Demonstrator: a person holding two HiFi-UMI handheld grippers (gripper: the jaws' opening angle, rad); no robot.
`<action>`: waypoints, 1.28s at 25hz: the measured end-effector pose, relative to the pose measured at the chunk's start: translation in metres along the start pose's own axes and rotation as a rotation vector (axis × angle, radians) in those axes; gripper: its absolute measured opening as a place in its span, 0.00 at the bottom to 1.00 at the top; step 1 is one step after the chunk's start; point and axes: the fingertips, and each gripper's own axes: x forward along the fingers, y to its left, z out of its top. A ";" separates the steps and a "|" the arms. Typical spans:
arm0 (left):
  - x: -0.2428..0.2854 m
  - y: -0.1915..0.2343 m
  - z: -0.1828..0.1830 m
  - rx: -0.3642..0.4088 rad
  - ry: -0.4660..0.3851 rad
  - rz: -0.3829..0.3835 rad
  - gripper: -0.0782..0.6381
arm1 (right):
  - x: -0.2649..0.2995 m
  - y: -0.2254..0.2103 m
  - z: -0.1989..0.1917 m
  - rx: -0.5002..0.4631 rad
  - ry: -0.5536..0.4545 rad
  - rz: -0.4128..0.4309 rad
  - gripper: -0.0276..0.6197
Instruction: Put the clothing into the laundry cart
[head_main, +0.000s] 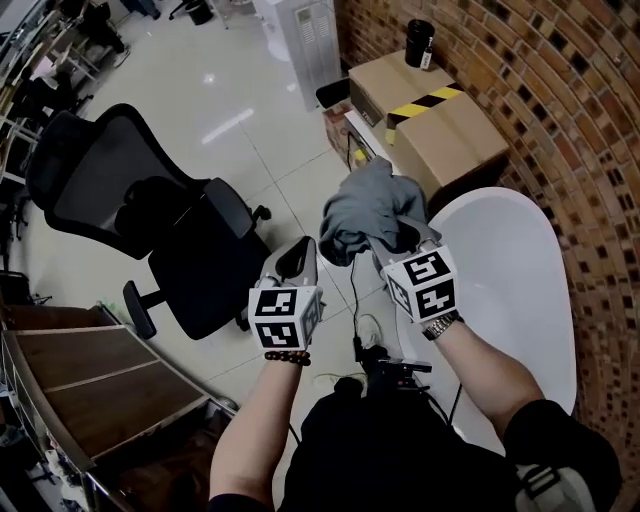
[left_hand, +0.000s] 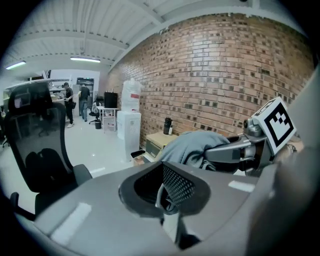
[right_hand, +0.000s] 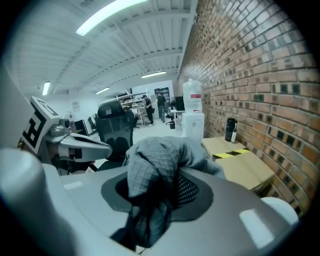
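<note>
A bunched grey garment (head_main: 360, 205) hangs in the air from my right gripper (head_main: 395, 240), which is shut on it. In the right gripper view the grey cloth (right_hand: 155, 160) fills the gap between the jaws of that gripper (right_hand: 160, 192) and drapes down over them. Just right of the garment and below it is the white laundry cart (head_main: 530, 260). My left gripper (head_main: 300, 250) is beside the right one, a little left of the cloth, its jaws together with nothing in them (left_hand: 167, 187). From the left gripper view the garment (left_hand: 192, 145) shows ahead, pinched by the right gripper.
A black office chair (head_main: 150, 220) stands on the pale floor to the left. Cardboard boxes (head_main: 440, 120) with a dark bottle (head_main: 419, 42) on top sit against the brick wall (head_main: 560, 110) behind the cart. A wooden shelf unit (head_main: 90, 380) is at the lower left.
</note>
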 end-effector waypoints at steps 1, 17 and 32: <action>-0.017 0.006 0.001 -0.008 -0.020 0.014 0.11 | -0.003 0.015 0.008 -0.018 -0.012 0.013 0.27; -0.279 0.113 -0.002 -0.095 -0.232 0.301 0.11 | -0.034 0.288 0.079 -0.281 -0.119 0.311 0.27; -0.488 0.175 -0.039 -0.169 -0.328 0.579 0.11 | -0.059 0.498 0.107 -0.392 -0.188 0.600 0.27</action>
